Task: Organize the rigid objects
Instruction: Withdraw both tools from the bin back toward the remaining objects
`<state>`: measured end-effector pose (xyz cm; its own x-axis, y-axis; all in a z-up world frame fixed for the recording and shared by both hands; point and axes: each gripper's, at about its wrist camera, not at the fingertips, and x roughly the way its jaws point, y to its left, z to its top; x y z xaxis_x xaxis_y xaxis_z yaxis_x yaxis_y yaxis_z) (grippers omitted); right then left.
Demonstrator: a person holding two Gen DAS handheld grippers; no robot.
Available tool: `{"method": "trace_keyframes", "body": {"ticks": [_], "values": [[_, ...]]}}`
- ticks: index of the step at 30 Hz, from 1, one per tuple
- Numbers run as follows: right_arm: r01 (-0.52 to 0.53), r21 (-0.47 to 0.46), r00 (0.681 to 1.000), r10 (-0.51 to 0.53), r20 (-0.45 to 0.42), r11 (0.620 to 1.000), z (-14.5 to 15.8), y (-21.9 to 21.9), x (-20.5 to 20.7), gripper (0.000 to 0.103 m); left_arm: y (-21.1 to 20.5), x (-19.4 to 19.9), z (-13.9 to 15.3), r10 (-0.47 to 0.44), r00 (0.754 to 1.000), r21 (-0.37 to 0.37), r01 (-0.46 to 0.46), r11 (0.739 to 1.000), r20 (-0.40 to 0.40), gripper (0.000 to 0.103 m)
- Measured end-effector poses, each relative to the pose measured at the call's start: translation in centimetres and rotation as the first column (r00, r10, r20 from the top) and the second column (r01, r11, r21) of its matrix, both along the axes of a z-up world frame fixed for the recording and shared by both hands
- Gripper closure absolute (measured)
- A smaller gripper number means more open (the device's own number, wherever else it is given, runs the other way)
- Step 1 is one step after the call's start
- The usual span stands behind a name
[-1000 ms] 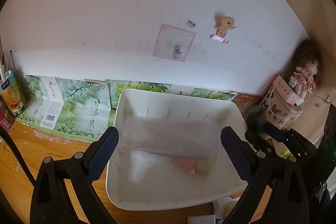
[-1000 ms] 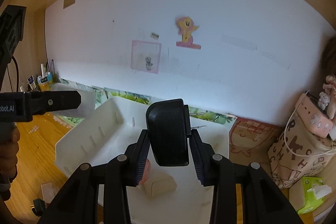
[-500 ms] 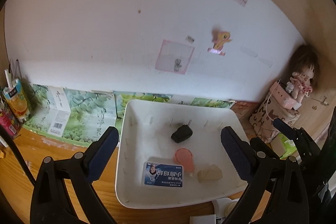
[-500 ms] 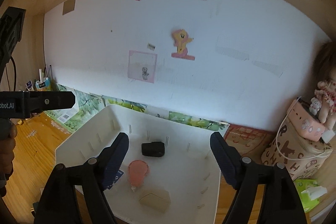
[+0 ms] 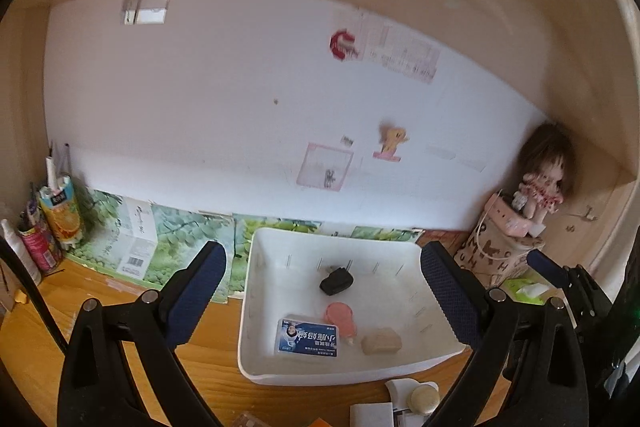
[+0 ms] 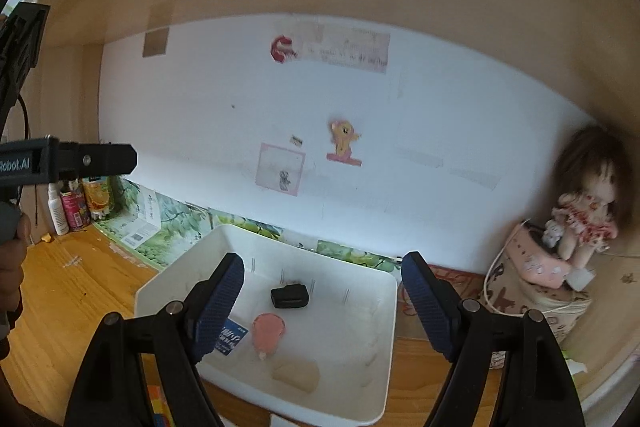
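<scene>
- On the wooden desk point(image 5: 120, 327) against the white wall, I see the white bin point(image 5: 256, 307) sitting between both my grippers, open side up
- Left gripper point(image 5: 320, 291): jaws spread wide, nothing between the pads, released; it hangs above and in front of the bin's near rim
- Right gripper point(image 6: 322, 301): jaws also wide apart, empty, nothing pinched; in the left wrist view I see it at the right edge, beside the bin's right wall
- Black plug-like block point(image 5: 336, 281) lies on the bin floor near the back wall, apart from the rest
- Pink oval piece point(image 5: 339, 315) lies mid-floor, just in front of the black block
- Blue printed box point(image 5: 308, 337) lies flat near the front wall, left of the pink piece, about touching it
- Beige wedge-shaped lump point(image 5: 381, 343) near the front wall, right of the pink piece; I can't tell what it is
- All four things are inside the bin, none gripped
- Green grape-print cartons point(image 5: 160, 247) lean along the wall behind and left of the bin
- Drink cartons and bottles point(image 5: 56, 211) stand at far left
- Doll point(image 6: 584, 215) sits on a pink case on top of a lettered bag in the right corner
- Small white and round bits point(image 5: 416, 393) lie on the desk just in front of the bin, partly cut off
- A hand point(image 6: 12, 267) at the left edge of the right wrist view holds the left gripper's handle
</scene>
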<state>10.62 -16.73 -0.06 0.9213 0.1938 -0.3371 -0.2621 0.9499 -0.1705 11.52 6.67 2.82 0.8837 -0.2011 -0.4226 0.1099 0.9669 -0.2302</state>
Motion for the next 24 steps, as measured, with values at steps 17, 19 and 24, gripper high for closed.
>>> {"method": "trace_keyframes", "body": {"ticks": [17, 19, 24], "values": [[0.065, 0.029, 0.998, -0.064, -0.008, 0.997, 0.4, -0.1, -8.5, 0.018, 3.0, -7.7, -0.6, 0.021, 1.000, 0.029, -0.021, 0.999, 0.023, 0.004], [0.066, 0.044, 0.997, -0.065, -0.035, 0.997, -0.2, -0.2, -9.2, 0.018, 3.6, -8.4, -1.3, 0.031, 1.000, 0.038, -0.031, 0.999, 0.004, 0.004], [0.078, 0.072, 0.992, -0.071, -0.105, 0.994, -1.9, -0.1, -10.5, 0.018, 5.0, -9.5, -2.9, 0.061, 0.997, 0.058, -0.058, 0.997, -0.054, 0.004]]}}
